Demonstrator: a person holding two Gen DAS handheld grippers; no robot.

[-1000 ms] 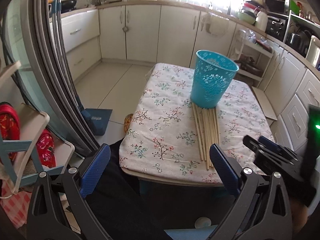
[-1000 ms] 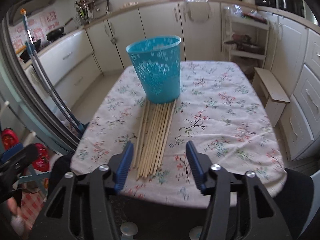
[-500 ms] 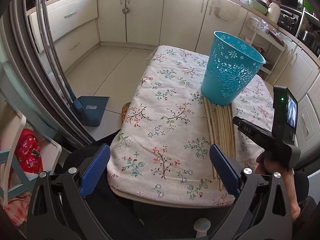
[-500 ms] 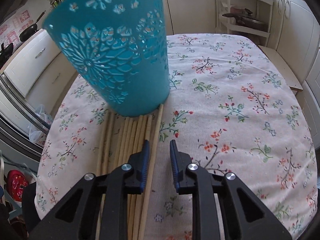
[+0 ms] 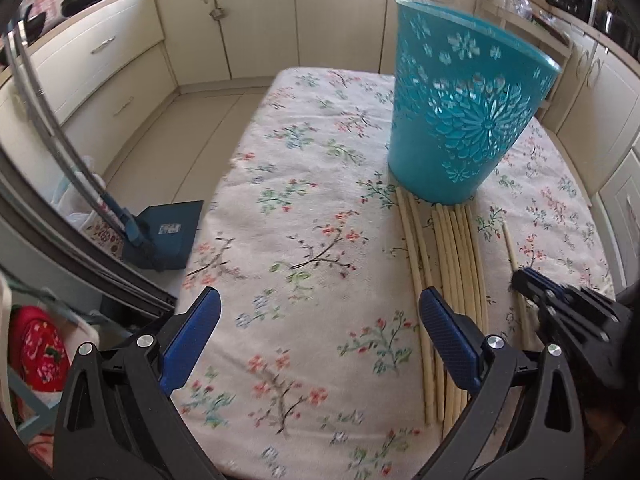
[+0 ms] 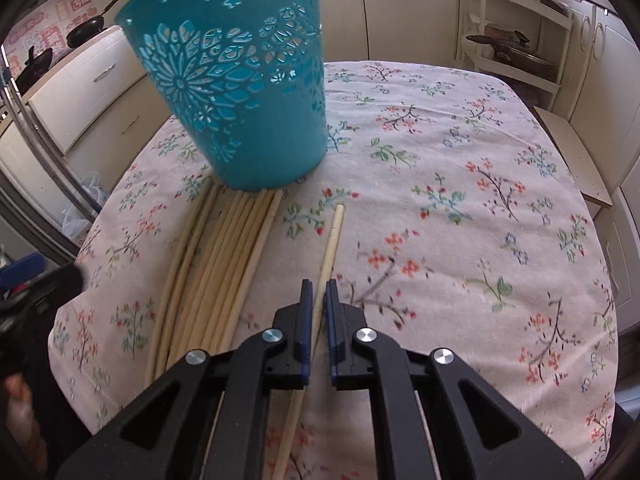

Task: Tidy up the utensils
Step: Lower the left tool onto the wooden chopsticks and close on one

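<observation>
The right gripper (image 6: 316, 292) has just closed its jaws on a single chopstick (image 6: 331, 240) — this one lies a little apart from the bundle of chopsticks (image 6: 224, 264), on the side away from the left gripper, its far tip pointing toward the teal basket (image 6: 240, 80). The bundle's far ends reach the basket's base on the floral tablecloth (image 6: 460, 220). The left gripper (image 5: 316, 336) hangs over the cloth with jaws spread wide and empty — its right pad just beside the bundle.
</observation>
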